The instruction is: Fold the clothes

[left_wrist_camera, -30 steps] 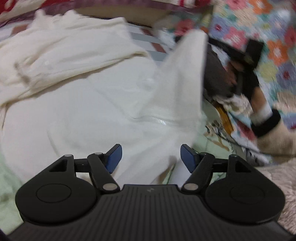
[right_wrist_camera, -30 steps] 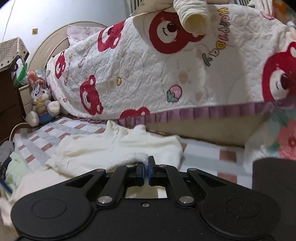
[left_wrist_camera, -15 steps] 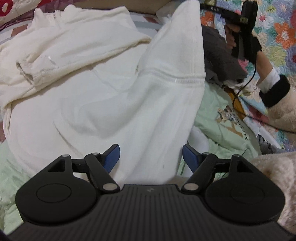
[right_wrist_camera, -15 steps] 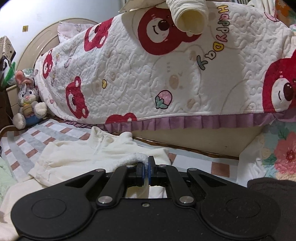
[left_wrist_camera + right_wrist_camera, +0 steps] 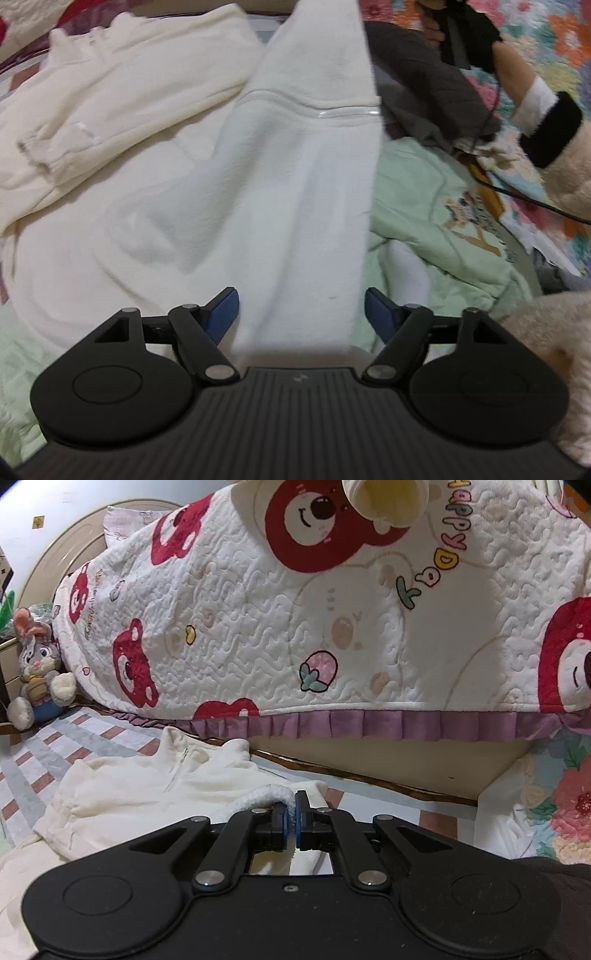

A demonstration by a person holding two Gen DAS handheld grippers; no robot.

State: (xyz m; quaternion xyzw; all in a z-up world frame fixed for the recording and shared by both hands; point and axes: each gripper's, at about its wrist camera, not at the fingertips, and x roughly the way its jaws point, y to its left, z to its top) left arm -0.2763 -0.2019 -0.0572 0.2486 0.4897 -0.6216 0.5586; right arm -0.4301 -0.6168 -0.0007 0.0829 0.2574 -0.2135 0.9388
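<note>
A: Since a sec ago the cream fleece pullover (image 5: 207,192) flap on the R has gone from a blurred swing to a taut upright panel, and the left tongs (image 5: 302,307) sit closer in over the hem.

B: Left tongs state?

A: Wide apart, blue pads (image 5: 223,309) either side of the fabric strip, gripping nothing. Hem runs straight between them, w/ the body spreading ahead and to the L.

B: And the right tongs (image 5: 293,821)?

A: Pinched tight on a rolled edge of the pullover; fabric loops over the L finger and hangs below. From that cam the collar and short zip lie ahead-left on the striped bed sheet (image 5: 51,746).

B: What's beyond it?

A: Bear-print quilt (image 5: 332,627) w/ purple frill fills the view ahead of the right tongs. Plush rabbit (image 5: 37,675) far L by the headboard.

B: Other clothes?

A: Mint green garment (image 5: 443,229) w/ a printed motif just R of the left tongs, partly under the pullover. Dark grey garment (image 5: 424,85) ahead-right, beside the raised panel. Person's hand (image 5: 513,70) further R, black wristband, cable trailing down. Sleeve cuff of the pullover is far L of the left tongs.
</note>
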